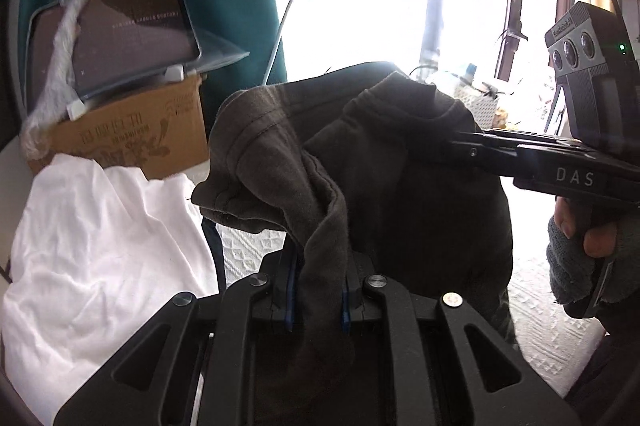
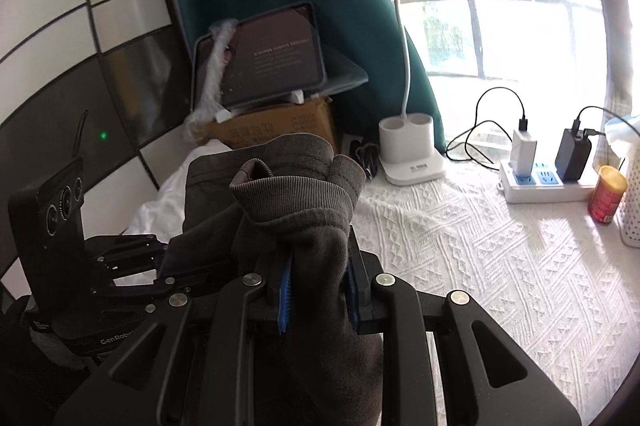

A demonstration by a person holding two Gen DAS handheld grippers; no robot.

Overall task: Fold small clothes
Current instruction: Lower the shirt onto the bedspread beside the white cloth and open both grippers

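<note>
A dark grey-brown garment [image 1: 360, 162] hangs in the air between my two grippers. My left gripper [image 1: 318, 286] is shut on one bunched edge of it. My right gripper [image 2: 318, 282] is shut on another part, near the ribbed cuff [image 2: 288, 194]. In the left wrist view the right gripper [image 1: 452, 146] comes in from the right with its fingers closed on the cloth. In the right wrist view the left gripper [image 2: 168, 258] is at the lower left, partly hidden by the garment. A white garment [image 1: 100, 246] lies crumpled at the left.
A white textured cloth [image 2: 480, 246] covers the table. At the back stand a cardboard box [image 1: 132, 134] with a tablet [image 1: 116, 34] on it, a white desk lamp [image 2: 408, 146], a power strip [image 2: 540, 186] with chargers, a red can [image 2: 606, 200] and a white basket [image 2: 634, 202].
</note>
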